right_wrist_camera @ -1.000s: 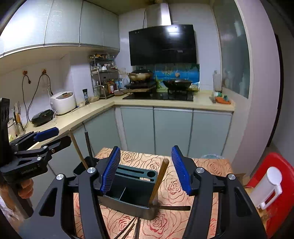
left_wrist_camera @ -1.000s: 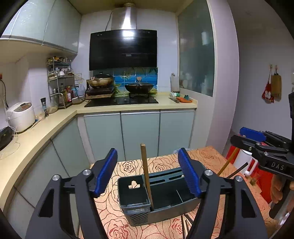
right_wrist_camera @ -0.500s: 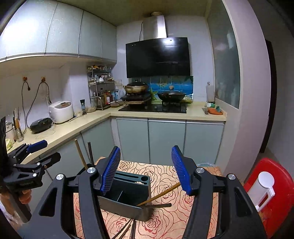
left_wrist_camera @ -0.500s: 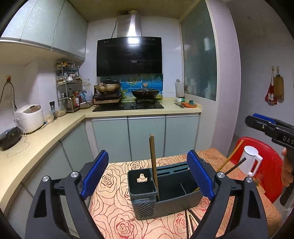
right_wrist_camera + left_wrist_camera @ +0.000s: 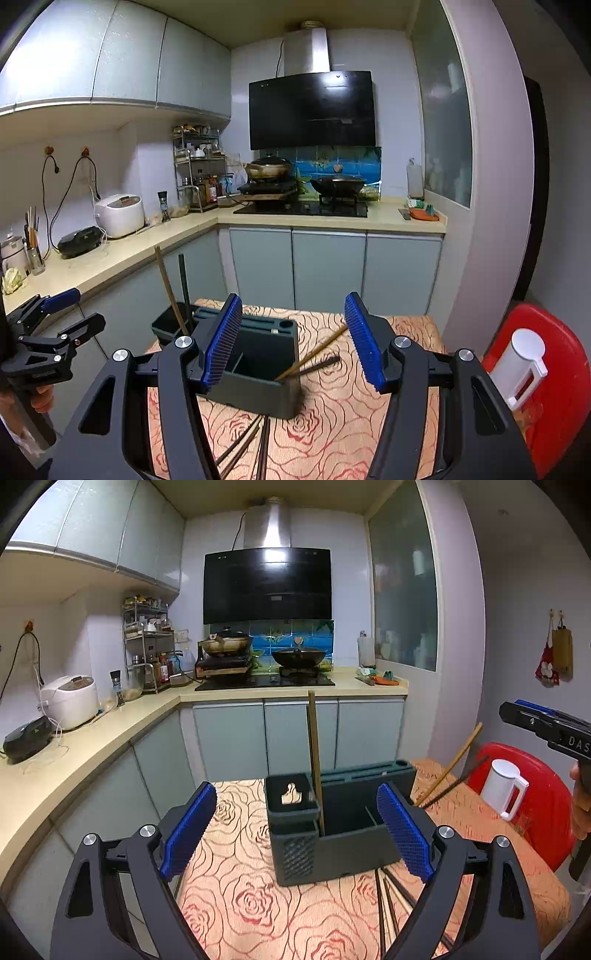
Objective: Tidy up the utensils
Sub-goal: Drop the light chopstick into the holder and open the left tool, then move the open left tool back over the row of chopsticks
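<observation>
A dark grey utensil holder (image 5: 332,834) (image 5: 258,365) stands on the rose-patterned tablecloth (image 5: 236,893). One wooden chopstick (image 5: 314,746) stands upright in it near its small left compartment; from the right wrist view a dark chopstick (image 5: 183,288) stands beside a wooden one (image 5: 168,288). Two more chopsticks (image 5: 450,771) (image 5: 314,356) lean low out of the holder's right end. Several loose chopsticks (image 5: 388,908) (image 5: 245,446) lie in front of the holder. My left gripper (image 5: 295,790) (image 5: 88,308) is wide open and empty, short of the holder. My right gripper (image 5: 293,299) (image 5: 517,712) is open and empty too.
A red chair (image 5: 546,812) (image 5: 557,387) carrying a white jug (image 5: 504,788) (image 5: 524,363) stands at the table's right. The L-shaped kitchen counter (image 5: 110,731) with a rice cooker (image 5: 70,701) runs along the left and back. The table's far edge lies just behind the holder.
Both grippers have drawn back from the holder. The left jaws have spread wider. The wooden chopstick at the holder's right end has tipped from steep to a low lean.
</observation>
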Available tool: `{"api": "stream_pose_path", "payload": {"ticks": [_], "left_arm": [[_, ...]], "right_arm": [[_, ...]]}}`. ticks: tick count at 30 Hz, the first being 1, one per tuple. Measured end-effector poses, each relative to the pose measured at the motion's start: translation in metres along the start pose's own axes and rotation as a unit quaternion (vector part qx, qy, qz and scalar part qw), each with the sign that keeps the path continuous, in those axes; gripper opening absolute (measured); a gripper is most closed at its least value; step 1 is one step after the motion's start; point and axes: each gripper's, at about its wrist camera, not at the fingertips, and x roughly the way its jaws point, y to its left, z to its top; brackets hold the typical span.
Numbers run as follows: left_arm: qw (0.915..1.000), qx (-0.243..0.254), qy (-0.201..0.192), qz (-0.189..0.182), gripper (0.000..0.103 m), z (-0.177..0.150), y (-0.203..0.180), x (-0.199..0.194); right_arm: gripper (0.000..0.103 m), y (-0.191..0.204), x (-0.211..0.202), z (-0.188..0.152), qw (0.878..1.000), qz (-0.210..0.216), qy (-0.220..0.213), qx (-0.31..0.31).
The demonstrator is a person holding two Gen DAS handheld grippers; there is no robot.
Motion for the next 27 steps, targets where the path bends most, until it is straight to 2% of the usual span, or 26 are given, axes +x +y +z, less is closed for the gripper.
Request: {"api": "stream_pose_path", "payload": {"ticks": [12,19,27], "left_arm": [[0.9988,-0.037,0.031,0.002,0.086,-0.045,0.013,-0.017],[0.997,-0.049,0.06,-0.002,0.086,-0.082,0.016,-0.028],[0.9949,-0.059,0.082,-0.003,0.086,-0.111,0.016,-0.035]], "right_arm": [[0.056,0.014,-0.021,-0.043,1.0,-0.01,0.011,-0.01],[0.056,0.021,-0.035,-0.073,1.0,-0.009,0.024,-0.013],[0.056,0.02,-0.044,-0.112,0.999,-0.009,0.054,-0.005]]}}
